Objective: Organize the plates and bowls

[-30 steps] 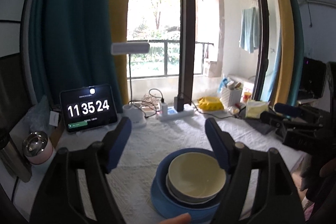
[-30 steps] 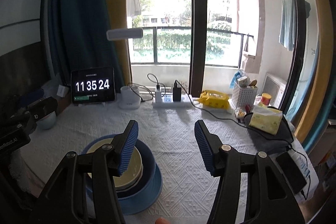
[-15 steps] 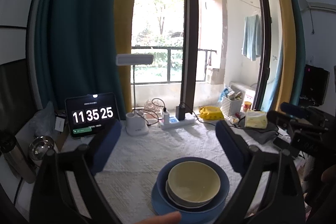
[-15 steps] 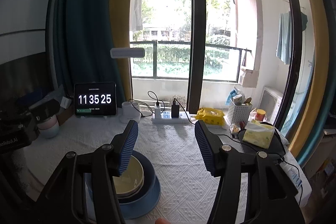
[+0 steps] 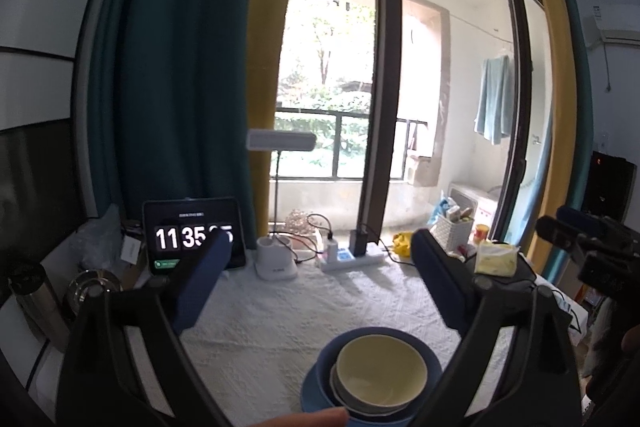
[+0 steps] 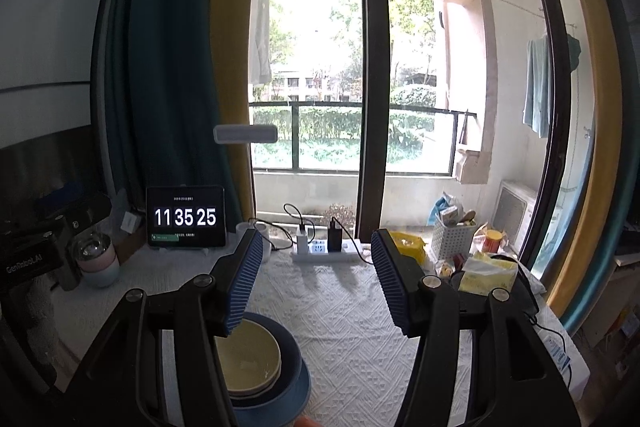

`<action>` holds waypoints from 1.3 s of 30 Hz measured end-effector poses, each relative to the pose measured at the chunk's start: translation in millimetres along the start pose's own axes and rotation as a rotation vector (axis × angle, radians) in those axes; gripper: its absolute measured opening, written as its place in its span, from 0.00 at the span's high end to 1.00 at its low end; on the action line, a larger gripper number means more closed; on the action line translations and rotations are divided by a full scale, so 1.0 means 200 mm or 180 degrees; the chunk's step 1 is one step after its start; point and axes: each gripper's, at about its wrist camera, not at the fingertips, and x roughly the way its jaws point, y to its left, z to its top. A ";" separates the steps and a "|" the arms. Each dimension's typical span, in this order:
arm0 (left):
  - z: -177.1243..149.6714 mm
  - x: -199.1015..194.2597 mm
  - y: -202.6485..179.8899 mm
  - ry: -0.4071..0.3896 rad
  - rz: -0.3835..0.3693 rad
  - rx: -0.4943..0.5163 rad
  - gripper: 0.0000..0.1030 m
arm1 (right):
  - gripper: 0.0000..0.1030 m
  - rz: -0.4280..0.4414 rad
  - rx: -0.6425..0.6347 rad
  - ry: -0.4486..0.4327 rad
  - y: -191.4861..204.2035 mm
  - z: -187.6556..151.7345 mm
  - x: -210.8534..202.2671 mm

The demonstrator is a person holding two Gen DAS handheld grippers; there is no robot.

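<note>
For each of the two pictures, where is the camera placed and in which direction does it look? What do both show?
Left wrist: sits on the left gripper, looking along its open fingers over the table toward the window; a fingertip shows at the bottom edge.
Right wrist: sits on the right gripper, facing the same window; its open fingers show.
Shared: the stacked bowls, clock tablet and power strip.

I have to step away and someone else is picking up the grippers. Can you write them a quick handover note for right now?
Left gripper: open, empty, above the table.
Right gripper: open, empty, also clear of the dishes.
Dishes: cream bowl nested on a pale bowl inside the blue bowl, on the blue plate, one stack on the white cloth.
Done: everything in view is stacked.
Left: no other loose plates or bowls visible; check outside the views.
</note>
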 end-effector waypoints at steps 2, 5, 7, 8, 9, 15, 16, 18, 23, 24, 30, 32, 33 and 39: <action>0.00 0.01 0.02 0.0011 0.0033 -0.0010 0.10 | 0.42 -0.0013 -0.0019 -0.0027 0.00 0.00 0.00; -0.01 0.02 0.04 0.0025 0.0078 -0.0028 0.10 | 0.42 -0.0048 -0.0048 -0.0055 0.01 0.00 0.01; -0.01 0.02 0.04 0.0040 0.0089 -0.0034 0.10 | 0.42 -0.0041 -0.0049 -0.0044 0.01 0.00 0.02; -0.01 0.02 0.04 0.0044 0.0101 -0.0035 0.10 | 0.42 -0.0032 -0.0046 -0.0034 0.01 -0.01 0.02; -0.01 0.02 0.04 0.0049 0.0114 -0.0041 0.10 | 0.42 -0.0022 -0.0040 -0.0018 0.01 -0.01 0.03; -0.01 0.03 0.05 0.0058 0.0130 -0.0050 0.10 | 0.42 -0.0007 -0.0039 0.0040 0.01 -0.02 0.06; -0.01 0.03 0.05 0.0057 0.0135 -0.0047 0.10 | 0.42 -0.0004 -0.0039 0.0043 0.01 -0.01 0.07; -0.01 0.04 0.05 0.0064 0.0140 -0.0050 0.10 | 0.42 -0.0001 -0.0042 0.0041 0.02 -0.01 0.06; -0.02 0.05 0.05 0.0079 0.0144 -0.0053 0.10 | 0.42 0.0010 -0.0053 0.0056 0.02 -0.02 0.07; -0.01 0.05 0.04 0.0078 0.0147 -0.0049 0.10 | 0.42 0.0011 -0.0051 0.0063 0.01 -0.02 0.07; -0.01 0.05 0.04 0.0077 0.0143 -0.0036 0.10 | 0.42 0.0016 -0.0048 0.0071 0.01 -0.02 0.07; -0.01 0.05 0.04 0.0078 0.0147 -0.0034 0.10 | 0.42 0.0016 -0.0048 0.0072 0.01 -0.02 0.07; -0.01 0.05 0.03 0.0080 0.0146 -0.0034 0.10 | 0.42 0.0016 -0.0048 0.0071 0.01 -0.02 0.07; -0.01 0.05 0.03 0.0084 0.0141 -0.0029 0.10 | 0.42 0.0010 -0.0046 0.0073 0.01 -0.03 0.07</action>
